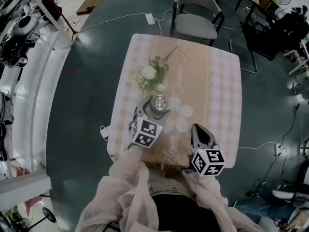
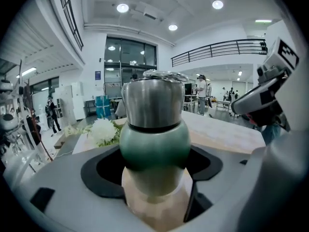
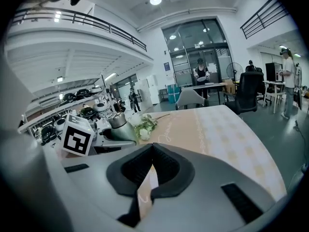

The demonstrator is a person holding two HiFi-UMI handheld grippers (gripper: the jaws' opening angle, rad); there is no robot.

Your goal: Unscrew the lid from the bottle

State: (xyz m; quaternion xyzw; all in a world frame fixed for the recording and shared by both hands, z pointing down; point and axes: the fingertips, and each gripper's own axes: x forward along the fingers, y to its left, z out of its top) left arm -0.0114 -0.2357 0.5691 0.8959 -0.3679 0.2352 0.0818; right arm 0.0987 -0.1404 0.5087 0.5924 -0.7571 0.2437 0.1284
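Note:
A bottle (image 1: pixel 158 104) with a green body (image 2: pixel 154 139) and a steel lid (image 2: pixel 153 103) stands upright on the table's near left part. My left gripper (image 1: pixel 153 111) is shut on the bottle's body, its dark pads against both sides (image 2: pixel 154 178). The lid sits on the bottle, above the jaws. My right gripper (image 1: pixel 200 132) hovers to the right of the bottle, apart from it, near the table's front edge. Its jaws are shut with nothing between them (image 3: pixel 150 151). In the right gripper view the bottle (image 3: pixel 117 122) shows at the left, in the other gripper.
The table (image 1: pixel 207 81) has a pale checked cloth. A spray of white flowers (image 1: pixel 152 76) lies just beyond the bottle. A grey chair (image 1: pixel 195 13) stands at the table's far side, and a power strip (image 1: pixel 150 18) with cables lies on the floor.

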